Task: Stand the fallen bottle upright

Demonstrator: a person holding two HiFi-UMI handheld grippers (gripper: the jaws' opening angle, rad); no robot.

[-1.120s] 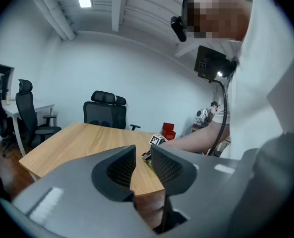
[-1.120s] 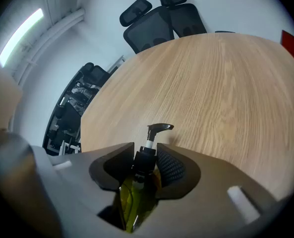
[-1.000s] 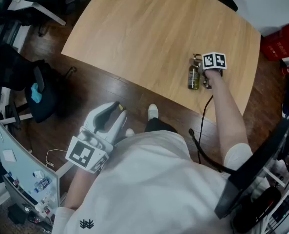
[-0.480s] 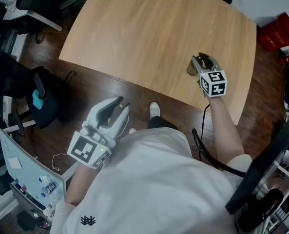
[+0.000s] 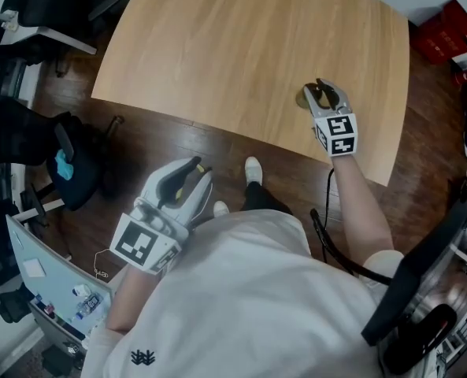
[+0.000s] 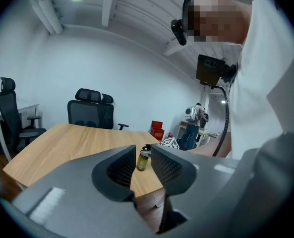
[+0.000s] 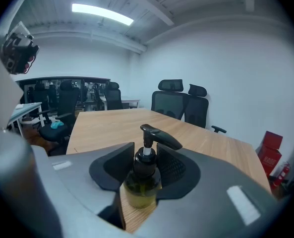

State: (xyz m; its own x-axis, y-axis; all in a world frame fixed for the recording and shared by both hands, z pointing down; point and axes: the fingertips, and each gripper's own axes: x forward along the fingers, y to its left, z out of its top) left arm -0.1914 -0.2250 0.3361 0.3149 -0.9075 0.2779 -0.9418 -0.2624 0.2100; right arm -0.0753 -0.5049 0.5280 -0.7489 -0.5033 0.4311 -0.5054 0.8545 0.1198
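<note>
An amber pump bottle (image 7: pixel 145 177) with a black pump head stands upright on the wooden table (image 7: pixel 102 125), near its front right corner. My right gripper (image 7: pixel 146 158) has its pads against the bottle's shoulder and neck, and its jaws are opening. From the head view the right gripper (image 5: pixel 324 94) covers most of the bottle (image 5: pixel 305 100). My left gripper (image 5: pixel 194 173) hangs open and empty off the table's near edge, over the floor. In the left gripper view the distant bottle (image 6: pixel 142 162) shows between the open jaws of the left gripper (image 6: pixel 143 155).
Black office chairs (image 7: pixel 179 100) stand at the table's far side, and another (image 5: pixel 28 124) sits on the floor at the left. Red boxes (image 5: pixel 442 39) lie past the table's right corner. The person's shoes (image 5: pixel 251 172) are just under the near edge.
The right gripper rolled and rose, bringing the bottle from lying on its side to upright. The left gripper drifted slightly.
</note>
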